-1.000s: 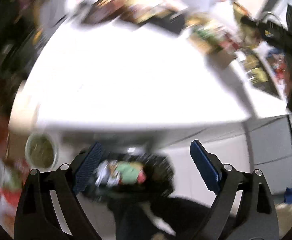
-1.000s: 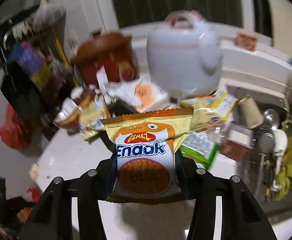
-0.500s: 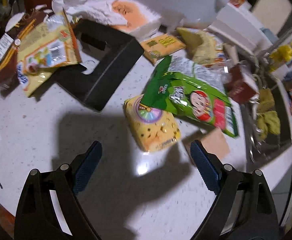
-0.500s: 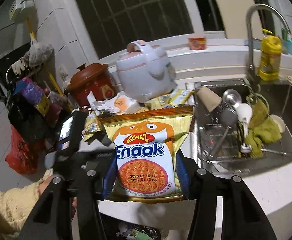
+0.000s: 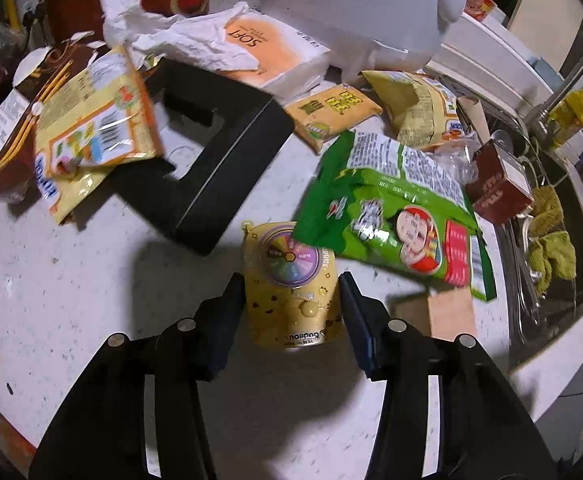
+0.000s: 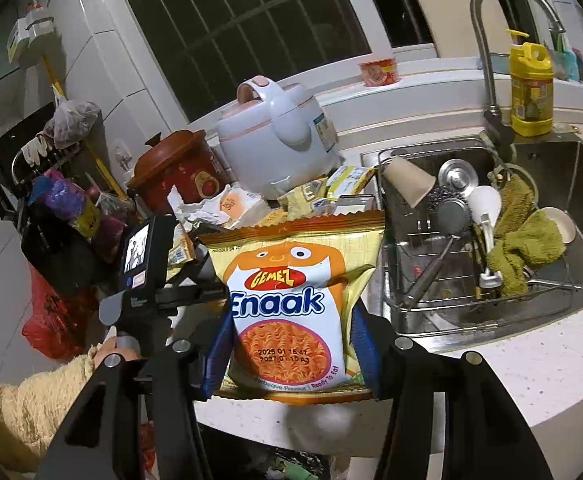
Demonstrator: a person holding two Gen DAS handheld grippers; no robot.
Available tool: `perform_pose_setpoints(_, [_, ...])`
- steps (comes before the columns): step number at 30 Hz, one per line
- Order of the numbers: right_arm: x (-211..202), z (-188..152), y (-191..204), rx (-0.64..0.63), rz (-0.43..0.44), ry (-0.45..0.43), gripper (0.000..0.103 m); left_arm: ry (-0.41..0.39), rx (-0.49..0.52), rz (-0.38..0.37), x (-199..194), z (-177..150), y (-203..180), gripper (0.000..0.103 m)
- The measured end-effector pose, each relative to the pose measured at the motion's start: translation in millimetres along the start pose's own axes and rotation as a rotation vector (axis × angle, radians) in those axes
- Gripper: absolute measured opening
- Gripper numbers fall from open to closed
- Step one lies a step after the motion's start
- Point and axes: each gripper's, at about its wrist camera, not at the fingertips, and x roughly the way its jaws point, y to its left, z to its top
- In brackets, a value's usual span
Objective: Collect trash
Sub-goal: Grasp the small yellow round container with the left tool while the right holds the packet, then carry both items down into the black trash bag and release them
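A speckled white stone countertop (image 5: pixel 71 300) with a rounded edge is seen under a litter of crinkled wrappers. At its far side a smooth pale rice cooker (image 6: pixel 279 136) of rounded form is stood beside a glazed red-brown clay pot (image 6: pixel 175 168); to the right a stainless steel sink (image 6: pixel 563 280) is filled with a wire rack, ladles and a nubbly green cloth (image 6: pixel 523 248). A flat black angular stand (image 5: pixel 211 160) is laid on the stone. A glossy green snack bag (image 5: pixel 395 216), puffed and creased, is rested partly over the far end of a small yellow packet (image 5: pixel 291 292), a soft rectangular pouch printed with a coloured wheel.

That yellow packet is lying on the counter just in front of the left gripper (image 5: pixel 291 304), whose jaws have just been closing and are now drawn to a narrow gap, one blue ribbed pad at each side of the packet; whether the pads press it cannot be told. By the right gripper (image 6: pixel 287 336) a shiny Enaak noodle packet (image 6: pixel 291 304), crimped at its top edge, is clamped upright between the pads at the counter's near edge. A fuzzy cream sleeve (image 6: pixel 23 412) is seen at lower left.
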Motion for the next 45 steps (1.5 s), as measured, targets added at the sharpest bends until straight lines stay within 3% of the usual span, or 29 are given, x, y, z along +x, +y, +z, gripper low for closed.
perform_pose_setpoints(9, [18, 4, 50, -0.063, 0.118, 0.023, 0.053, -0.059, 0.014, -0.124, -71, -43, 61, 0.046])
perform_pose_setpoints(13, [31, -4, 85, -0.116, 0.178, 0.068, 0.053, -0.069, 0.025, -0.113, -98, -68, 94, 0.046])
perform_pose_setpoints(21, [60, -31, 155, -0.192, 0.297, 0.187, 0.053, -0.049, -0.05, -0.11, -148, -119, 168, 0.046])
perform_pose_setpoints(24, [58, -47, 179, -0.233, 0.354, 0.25, 0.053, -0.019, -0.045, -0.096, -168, -149, 189, 0.046])
perform_pose_setpoints(27, [60, -75, 201, -0.289, 0.395, 0.357, 0.053, 0.061, -0.051, -0.072, -174, -186, 212, 0.046])
perform_pose_setpoints(29, [68, -99, 209, -0.306, 0.401, 0.443, 0.052, 0.127, -0.054, -0.063, -160, -207, 223, 0.046])
perform_pose_setpoints(33, [105, -169, 214, -0.328, 0.347, 0.631, 0.052, 0.266, -0.046, -0.062, -97, -254, 244, 0.046])
perform_pose_setpoints(38, [177, -273, 195, -0.361, 0.198, 0.797, 0.052, 0.411, -0.061, -0.062, 20, -310, 268, 0.046])
perform_pose_setpoints(42, [227, -329, 174, -0.343, 0.103, 0.867, 0.053, 0.507, -0.088, -0.042, 103, -334, 278, 0.046])
perform_pose_setpoints(44, [252, -350, 163, -0.317, 0.055, 0.896, 0.063, 0.583, -0.099, 0.0, 136, -342, 282, 0.06])
perform_pose_setpoints(45, [257, -356, 160, -0.317, 0.031, 0.902, 0.074, 0.613, -0.103, 0.014, 145, -344, 282, 0.074])
